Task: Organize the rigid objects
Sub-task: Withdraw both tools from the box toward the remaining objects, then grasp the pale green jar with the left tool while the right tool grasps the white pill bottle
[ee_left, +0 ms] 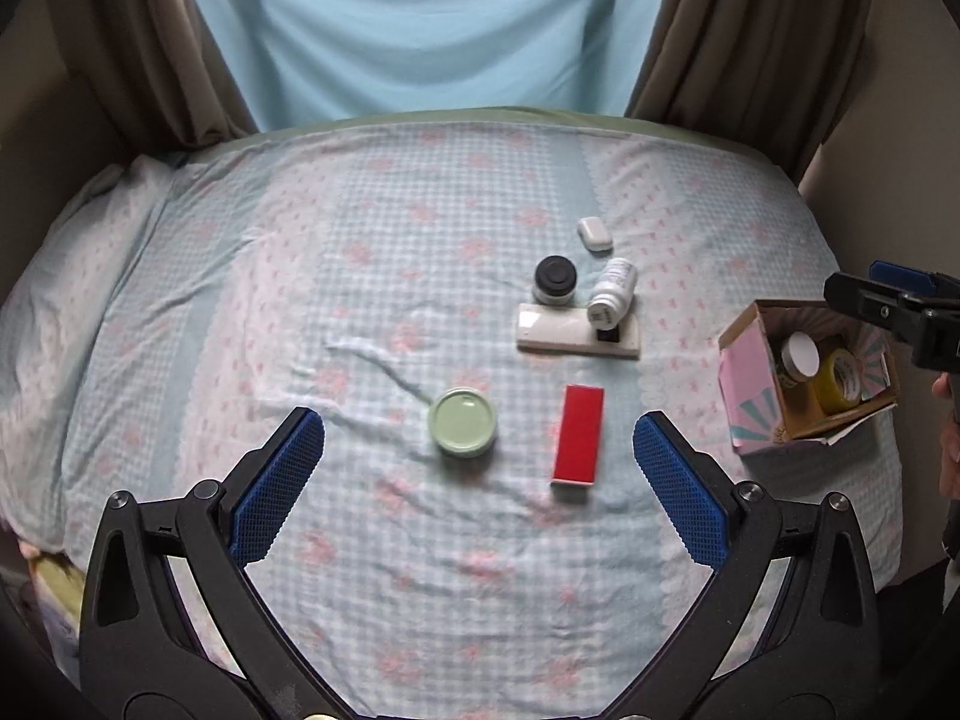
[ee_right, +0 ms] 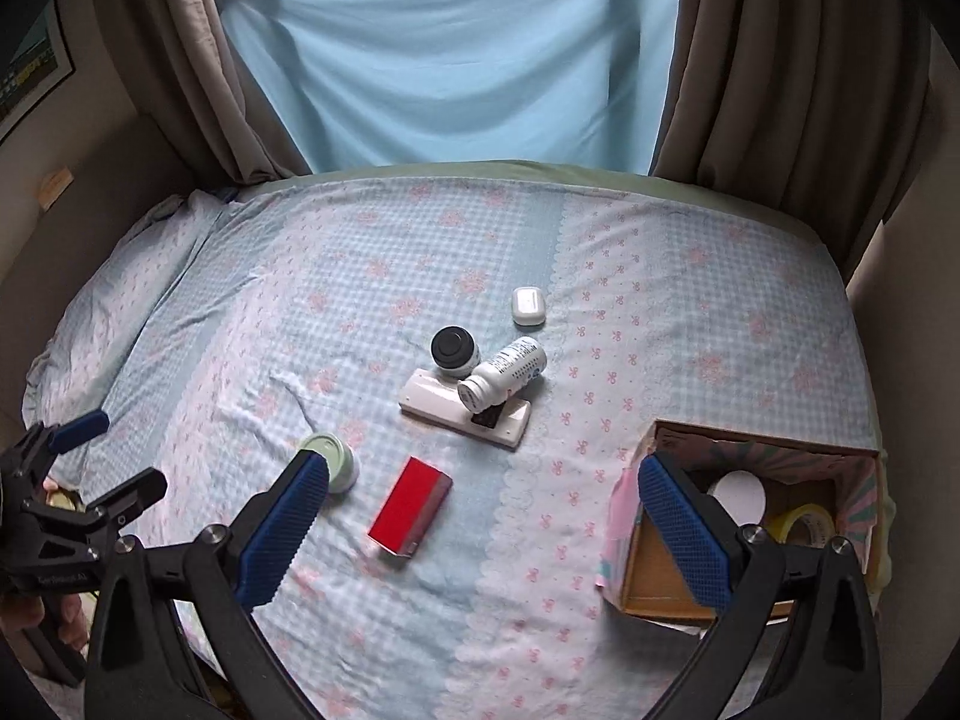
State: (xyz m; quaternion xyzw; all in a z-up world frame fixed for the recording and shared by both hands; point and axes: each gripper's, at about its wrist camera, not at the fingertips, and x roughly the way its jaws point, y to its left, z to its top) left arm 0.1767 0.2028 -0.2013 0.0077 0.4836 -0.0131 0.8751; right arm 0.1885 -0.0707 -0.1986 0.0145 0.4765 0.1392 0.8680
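- Seemingly idle, in the left wrist view the left gripper (ee_left: 479, 468) hovers over the bed (ee_left: 300, 312) with its blue fingers spread wide, holding nothing.
- Between its fingertips lie a green-lidded jar (ee_left: 462, 422) and a red box (ee_left: 578, 435); farther ahead, a white bottle (ee_left: 611, 293) leans on a white remote (ee_left: 558, 331), beside a black-capped jar (ee_left: 555, 280) and a white case (ee_left: 594, 234).
- To the right, the cardboard box (ee_left: 750, 384) holds a white-lidded jar (ee_left: 799, 358) and yellow tape (ee_left: 839, 379); the right gripper's state cannot be told here.
- In the right wrist view, the right gripper (ee_right: 483, 486) is spread apart and empty, its right finger over the cardboard box (ee_right: 654, 564), the red box (ee_right: 410, 506) just ahead between its fingers.
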